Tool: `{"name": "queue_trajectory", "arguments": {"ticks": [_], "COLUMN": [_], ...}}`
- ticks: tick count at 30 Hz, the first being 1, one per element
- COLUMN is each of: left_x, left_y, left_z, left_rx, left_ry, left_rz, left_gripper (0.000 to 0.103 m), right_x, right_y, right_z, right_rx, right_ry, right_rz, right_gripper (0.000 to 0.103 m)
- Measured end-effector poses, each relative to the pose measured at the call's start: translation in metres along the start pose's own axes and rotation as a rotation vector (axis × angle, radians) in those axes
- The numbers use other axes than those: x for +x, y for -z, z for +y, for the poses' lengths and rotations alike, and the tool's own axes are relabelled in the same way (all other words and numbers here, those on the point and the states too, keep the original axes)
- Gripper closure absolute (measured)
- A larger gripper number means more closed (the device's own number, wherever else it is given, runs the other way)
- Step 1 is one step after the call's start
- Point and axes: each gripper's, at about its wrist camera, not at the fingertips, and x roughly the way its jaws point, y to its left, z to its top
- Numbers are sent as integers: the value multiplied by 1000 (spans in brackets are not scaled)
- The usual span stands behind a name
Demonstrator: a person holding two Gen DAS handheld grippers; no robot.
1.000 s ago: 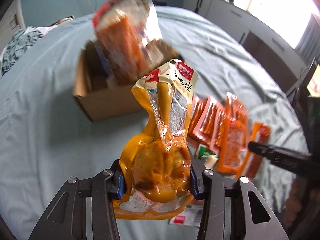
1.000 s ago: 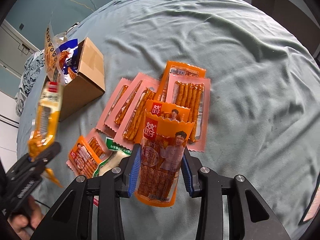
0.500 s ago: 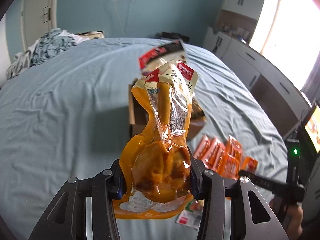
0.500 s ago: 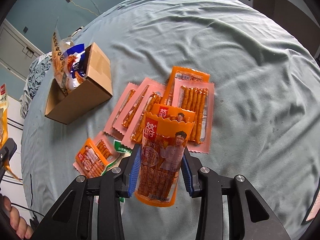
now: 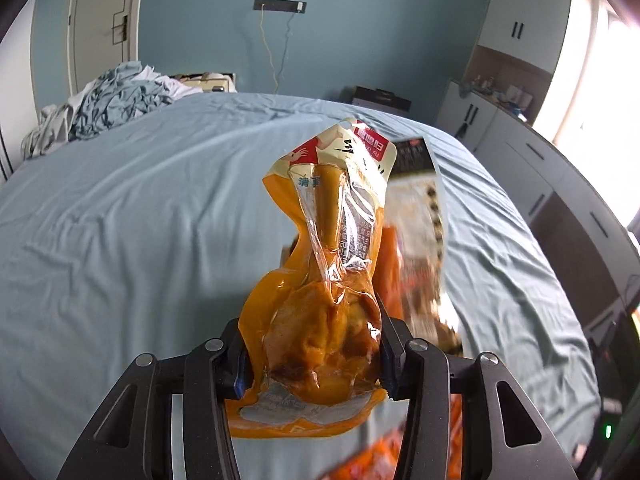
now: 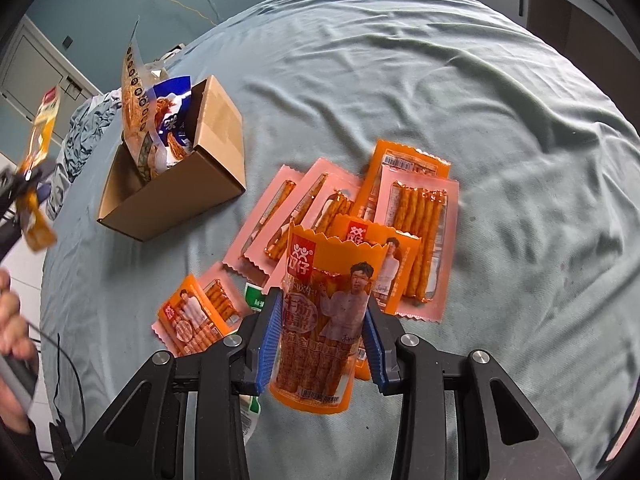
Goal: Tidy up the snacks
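Observation:
My left gripper (image 5: pixel 312 360) is shut on a yellow vacuum pack of chicken leg (image 5: pixel 320 288), held upright high above the bed; it also shows at the far left of the right wrist view (image 6: pixel 38 168). My right gripper (image 6: pixel 322 344) is shut on an orange spicy-stick packet (image 6: pixel 324 320) above the snack pile. An open cardboard box (image 6: pixel 180 184) on the bed holds two tall snack bags (image 6: pixel 160 128). Several pink and orange stick packets (image 6: pixel 400 216) lie spread on the sheet beyond my right gripper.
The blue-grey bedsheet (image 6: pixel 480 100) covers the whole work area. A heap of clothes (image 5: pixel 104 100) lies at the bed's far left. White cabinets (image 5: pixel 520 128) line the right wall. A hand (image 6: pixel 12 328) shows at the left edge.
My left gripper has risen and tilted up with the chicken pack; the box has dropped behind the pack. My right gripper with its orange packet has barely moved.

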Motion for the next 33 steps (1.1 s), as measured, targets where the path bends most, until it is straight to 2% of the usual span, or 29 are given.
{"name": "queue_trajectory", "arguments": {"ticks": [4,6,8,10,12,14,17,21,22,25,28,30,33], "left_x": [25,37,46,40,30,17,-5,-33,-45,-74,-89,-92,-85], "left_y": [-19,-22,-21,-18,-15,-10,1,29,42,66,88,100,118], "left_z": [-13,-15,-16,-19,-21,-19,-15,-7,-3,2,2,2,7], "left_rx": [-23,-38,-33,2,29,55,86,107,89,38,18,24,59], "left_ry": [43,55,25,-22,-35,-60,-92,-141,-130,-62,-63,-58,-116], "left_rz": [-16,-12,-12,-42,-71,-80,-46,71,119,172,202,196,206], "left_gripper": [54,43,32,31,16,16,16,16,16,16,0,0,0], "right_x": [3,6,8,10,11,11,7,-1,-3,-10,-16,-22,-28], "right_y": [-2,-3,-4,-5,-5,-6,-5,-3,-3,0,3,8,17], "right_z": [-2,0,0,-1,-3,-2,0,1,2,2,5,7,11], "right_rx": [15,3,-1,6,13,12,0,-9,-10,-17,-29,-40,-60], "right_ry": [-17,-7,-5,-8,-14,-21,-25,-34,-36,-42,-51,-69,-69], "right_rz": [13,11,12,14,15,14,3,-20,-28,-48,-66,-74,-79], "right_gripper": [67,67,67,67,67,67,67,67,67,67,67,67,67]}}
